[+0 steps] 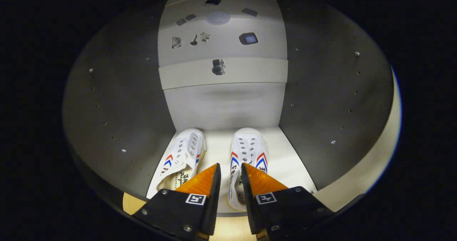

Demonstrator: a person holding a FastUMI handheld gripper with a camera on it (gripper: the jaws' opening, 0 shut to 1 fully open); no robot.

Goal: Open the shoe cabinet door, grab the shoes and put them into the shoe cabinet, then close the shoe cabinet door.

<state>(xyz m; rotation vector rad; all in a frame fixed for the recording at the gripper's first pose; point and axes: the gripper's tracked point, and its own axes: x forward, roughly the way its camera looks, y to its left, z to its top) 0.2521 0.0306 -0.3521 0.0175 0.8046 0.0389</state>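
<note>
Hand-held gripper [231, 169] fingers slightly apart (empty), shoes [246, 155] inside shoe cabinet [321, 101]

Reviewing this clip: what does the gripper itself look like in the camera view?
The gripper has two wedge-shaped fingers that taper to points. Each sits on a dark angular mount fixed with visible round screws, and each mount carries a small square black-and-white marker near the finger base. No cables show. The fingers stand slightly apart, empty.

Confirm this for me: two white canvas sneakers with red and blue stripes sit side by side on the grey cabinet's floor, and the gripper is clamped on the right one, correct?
Not quite. In the gripper view the gripper is not clamped on the right white canvas sneaker: its fingers stand slightly apart, gripping nothing. The left sneaker sits beside it on the cabinet floor.
</note>
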